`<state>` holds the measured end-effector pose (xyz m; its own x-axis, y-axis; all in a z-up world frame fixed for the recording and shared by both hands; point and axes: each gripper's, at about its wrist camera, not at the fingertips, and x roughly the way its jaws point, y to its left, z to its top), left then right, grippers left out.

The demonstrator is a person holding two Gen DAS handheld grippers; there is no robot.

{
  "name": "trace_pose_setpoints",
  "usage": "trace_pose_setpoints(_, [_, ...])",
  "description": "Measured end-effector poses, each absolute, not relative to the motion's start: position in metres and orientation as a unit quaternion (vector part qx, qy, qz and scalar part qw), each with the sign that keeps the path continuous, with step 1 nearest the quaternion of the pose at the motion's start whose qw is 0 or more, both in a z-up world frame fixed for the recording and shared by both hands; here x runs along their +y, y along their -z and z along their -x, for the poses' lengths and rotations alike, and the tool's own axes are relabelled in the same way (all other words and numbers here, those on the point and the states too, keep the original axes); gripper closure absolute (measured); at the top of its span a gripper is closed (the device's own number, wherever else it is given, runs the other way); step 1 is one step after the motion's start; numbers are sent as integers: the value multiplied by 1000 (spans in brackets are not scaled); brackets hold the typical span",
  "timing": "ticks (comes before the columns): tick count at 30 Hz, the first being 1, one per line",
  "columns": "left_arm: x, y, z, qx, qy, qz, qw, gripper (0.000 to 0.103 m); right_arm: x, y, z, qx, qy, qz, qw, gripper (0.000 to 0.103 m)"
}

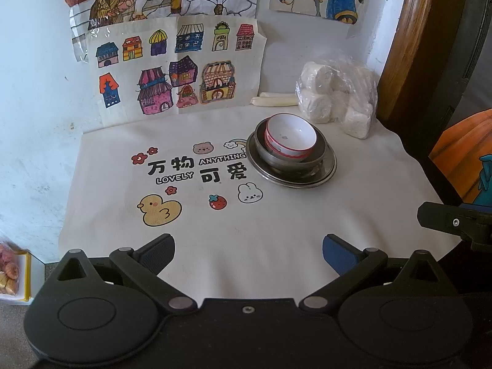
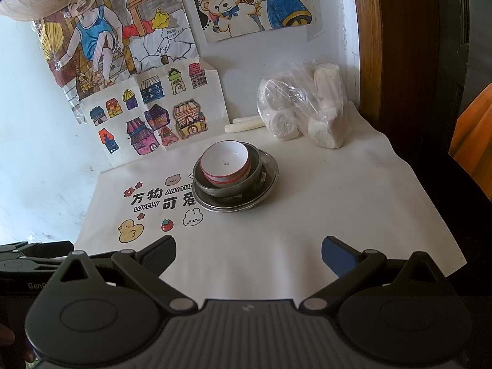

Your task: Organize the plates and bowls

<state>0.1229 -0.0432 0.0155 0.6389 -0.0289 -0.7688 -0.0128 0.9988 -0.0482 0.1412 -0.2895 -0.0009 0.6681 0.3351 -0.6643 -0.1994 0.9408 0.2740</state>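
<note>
Reading "LOVELY ANYTHING" on cloth (image 1: 215, 215) beside stacked bowls (image 1: 290, 141).

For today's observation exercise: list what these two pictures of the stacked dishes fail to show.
- Metal plate: its centre, both views, covered by the metal bowl.
- Metal bowl's inside: hidden by the white bowl.
- White bowl's small centre mark: too small to read.
- Right tool: left view, cut off by the edge.
</note>
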Motion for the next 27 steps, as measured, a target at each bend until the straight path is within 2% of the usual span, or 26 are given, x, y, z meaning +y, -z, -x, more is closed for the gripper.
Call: trace_pose_setpoints(27, [-39, -14, -126, 426, 4, 28, 905, 1, -288, 1, -144, 381, -147, -87, 909, 0])
